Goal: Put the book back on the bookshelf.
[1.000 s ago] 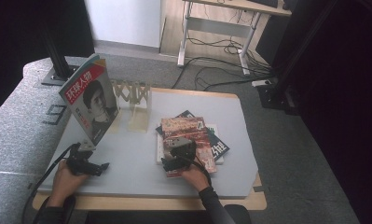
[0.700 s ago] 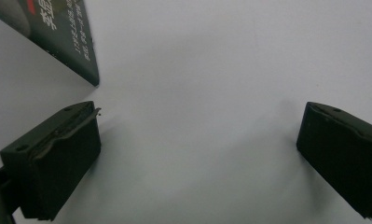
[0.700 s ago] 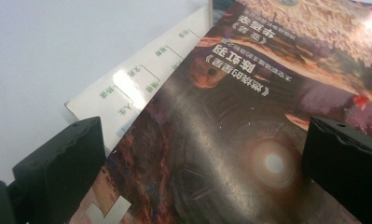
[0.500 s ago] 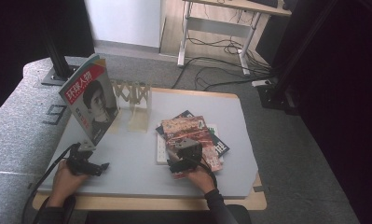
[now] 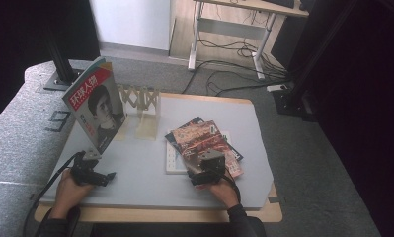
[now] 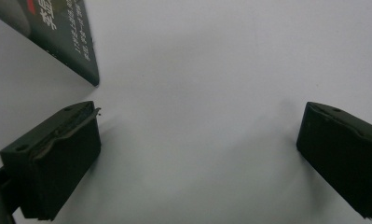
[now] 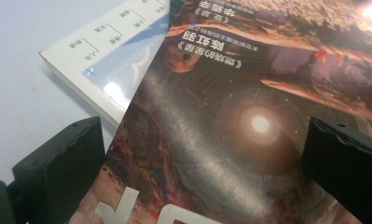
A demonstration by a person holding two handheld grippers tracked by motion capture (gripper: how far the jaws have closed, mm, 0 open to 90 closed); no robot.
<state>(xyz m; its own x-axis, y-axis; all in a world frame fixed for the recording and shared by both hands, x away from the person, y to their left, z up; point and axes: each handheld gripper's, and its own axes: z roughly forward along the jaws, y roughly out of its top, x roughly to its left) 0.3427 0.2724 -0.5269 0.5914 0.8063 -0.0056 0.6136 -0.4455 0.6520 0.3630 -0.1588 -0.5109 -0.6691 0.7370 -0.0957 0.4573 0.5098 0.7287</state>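
A red-brown magazine (image 5: 199, 138) lies on top of a small pile with a white book (image 5: 174, 159) and a dark magazine (image 5: 233, 152) under it. My right gripper (image 5: 205, 165) sits open over the top magazine's near end; in the right gripper view its jaws stand wide apart above the cover (image 7: 230, 116), beside the white book (image 7: 104, 60). A magazine with a portrait cover (image 5: 96, 106) stands upright, leaning on a wooden rack (image 5: 141, 106). My left gripper (image 5: 103, 177) rests open on the table near its lower corner (image 6: 76, 51).
The grey tabletop (image 5: 135, 173) has bare room between the two grippers. A padded grey bench (image 5: 17, 143) runs along the left. Cables and a desk frame (image 5: 224, 49) lie on the floor beyond the table.
My right gripper has shifted slightly toward the near end of the magazine pile. The left gripper has stayed in place.
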